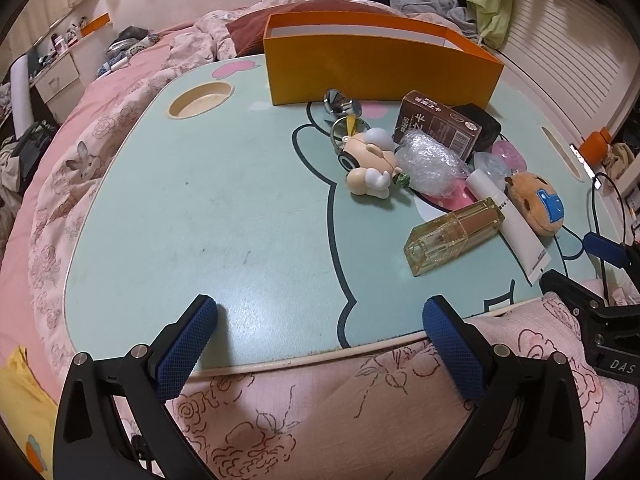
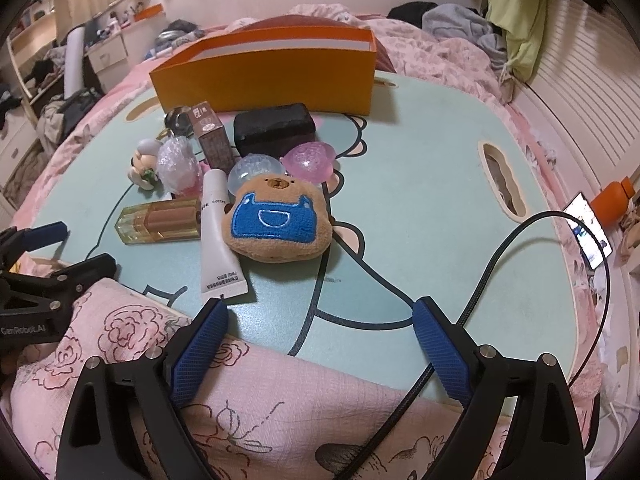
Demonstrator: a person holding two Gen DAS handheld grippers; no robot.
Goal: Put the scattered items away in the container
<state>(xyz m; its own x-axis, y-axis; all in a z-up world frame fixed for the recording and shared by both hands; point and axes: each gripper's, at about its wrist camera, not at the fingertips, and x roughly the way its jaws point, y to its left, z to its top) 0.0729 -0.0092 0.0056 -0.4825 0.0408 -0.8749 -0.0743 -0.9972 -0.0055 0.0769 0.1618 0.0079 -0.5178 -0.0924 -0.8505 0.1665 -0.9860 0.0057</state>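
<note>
While both stand wide, empty: left tool (image 1: 320, 316) "DAS" | right tool (image 2: 320, 320) "GenRobot.AI" | brown box (image 1: 438, 124) Chinese print

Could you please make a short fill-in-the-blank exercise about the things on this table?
1. The tall box at the back of the table is ____ in colour.
2. The brown plush bear has a ____ patch.
3. The white tube lies between the bear and the ____ bottle.
4. Both grippers hold ____.

Answers: orange; blue; yellow; nothing
</note>
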